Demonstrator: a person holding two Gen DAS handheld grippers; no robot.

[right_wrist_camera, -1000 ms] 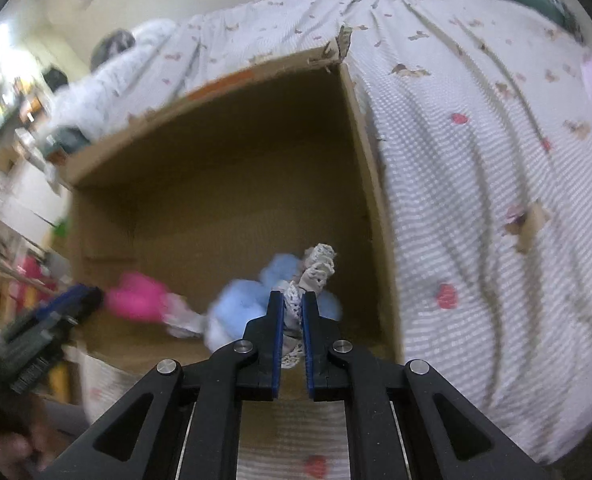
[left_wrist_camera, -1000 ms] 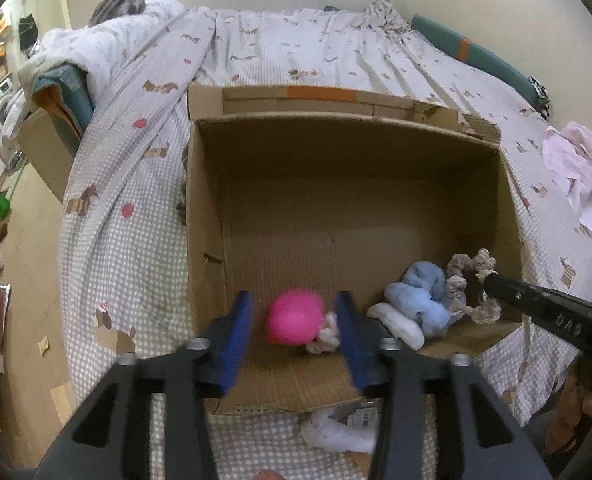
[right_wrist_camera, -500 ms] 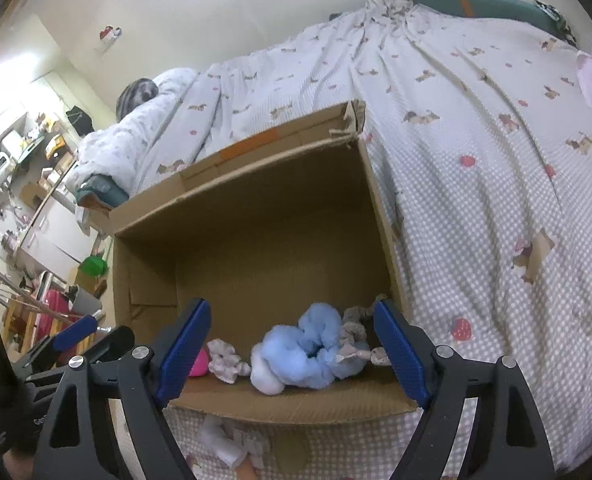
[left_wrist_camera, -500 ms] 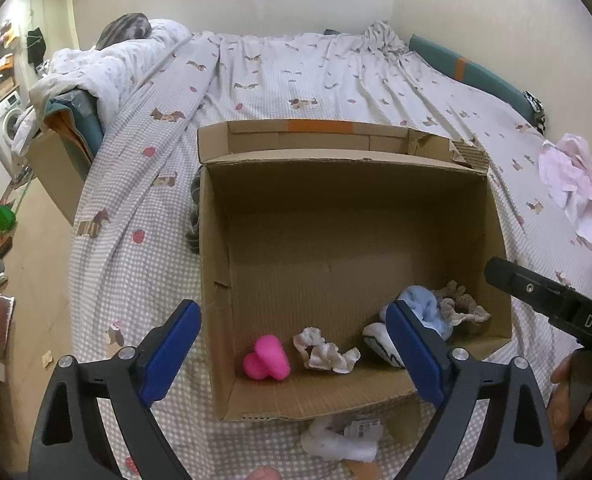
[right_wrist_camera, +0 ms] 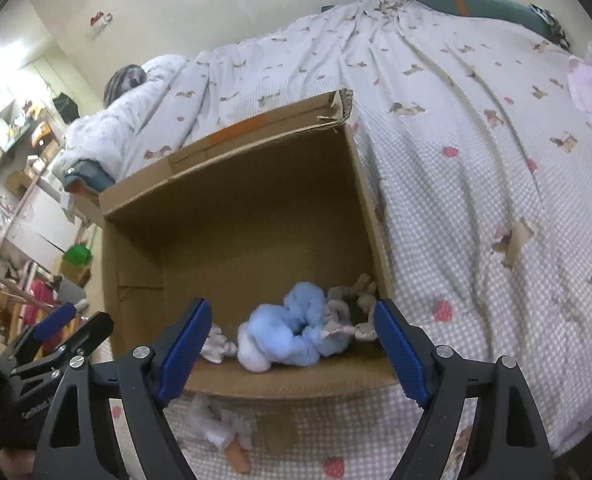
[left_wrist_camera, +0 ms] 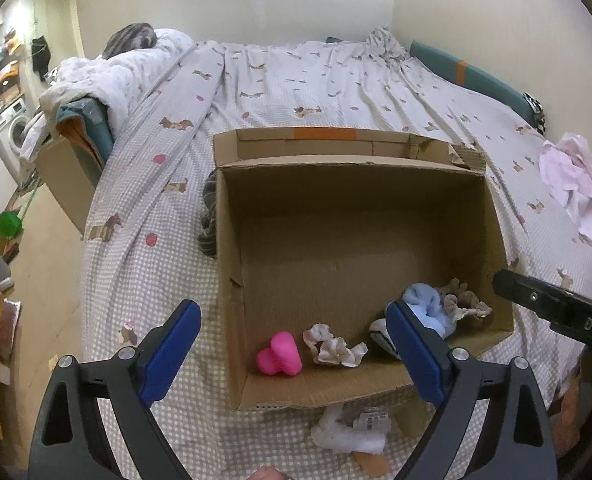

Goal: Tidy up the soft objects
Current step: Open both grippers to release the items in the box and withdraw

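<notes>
The cardboard box [left_wrist_camera: 356, 216] stood open on the checked bedspread [left_wrist_camera: 144, 264], its far flap bearing an orange tape strip [left_wrist_camera: 324, 133]. Since the frame a second before, both tools had backed away and up from it, so more of the box and bed came into view.

The left gripper [left_wrist_camera: 296, 344] had closed on the pink soft toy [left_wrist_camera: 279, 353] a second earlier; its jaws had just been opening and now stood wide, with nothing between them. The toy lay free on the box floor near the left front corner. The right gripper [right_wrist_camera: 292, 344] had been pinched on the beige scrunchie [right_wrist_camera: 352, 300]; its jaws had likewise just opened and stood wide and empty. That scrunchie rested in the right front corner, touching the light blue scrunchie [right_wrist_camera: 292, 324]. A cream scrunchie [left_wrist_camera: 334, 346] lay between the pink toy and the blue one.

Judgement: two items had been deposited, and both tools were free for the next pick. One white soft item [left_wrist_camera: 348, 432] with a tag remained outside, on the bedspread just before the box front, and was the likely next candidate.

Legible writing: "DAS" on the right tool's body as seen from the left wrist. The white item's tag print was too small to read.
</notes>
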